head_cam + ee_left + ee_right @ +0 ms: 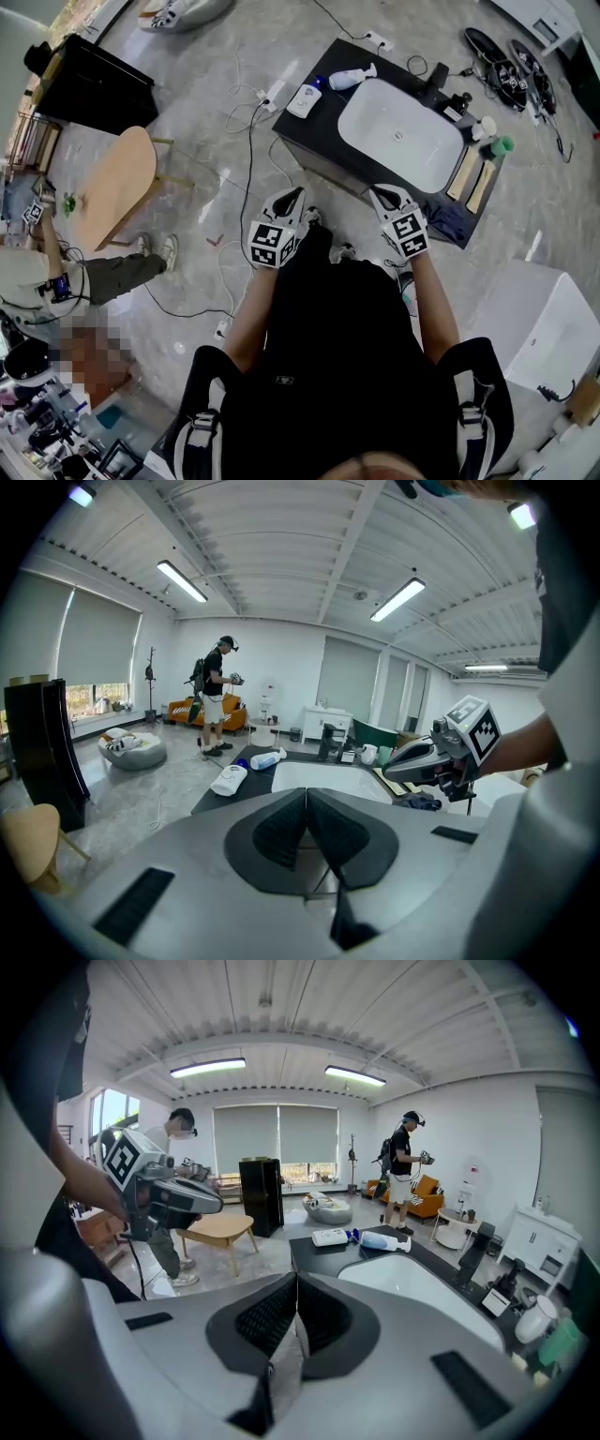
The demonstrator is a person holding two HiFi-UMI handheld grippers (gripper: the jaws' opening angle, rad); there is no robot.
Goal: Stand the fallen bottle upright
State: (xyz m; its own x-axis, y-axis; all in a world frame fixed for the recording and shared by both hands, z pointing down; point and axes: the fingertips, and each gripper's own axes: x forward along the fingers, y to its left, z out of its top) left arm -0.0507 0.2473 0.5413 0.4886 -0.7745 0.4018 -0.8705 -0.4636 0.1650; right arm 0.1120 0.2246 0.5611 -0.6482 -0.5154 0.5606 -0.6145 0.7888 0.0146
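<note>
With the left claw (298, 195) and right claw (376, 193) both closed tight and empty, well short of the fallen bottle (352, 78) lying at the far corner of the black table (312, 141) beside the basin (398, 136), a late-opening claw could knock it off the edge.

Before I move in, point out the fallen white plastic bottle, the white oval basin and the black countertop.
fallen white plastic bottle (352, 78), head view, middle of its body.
white oval basin (424, 152), head view, bare bowl floor.
black countertop (312, 133), head view, bare surface left of the basin.
</note>
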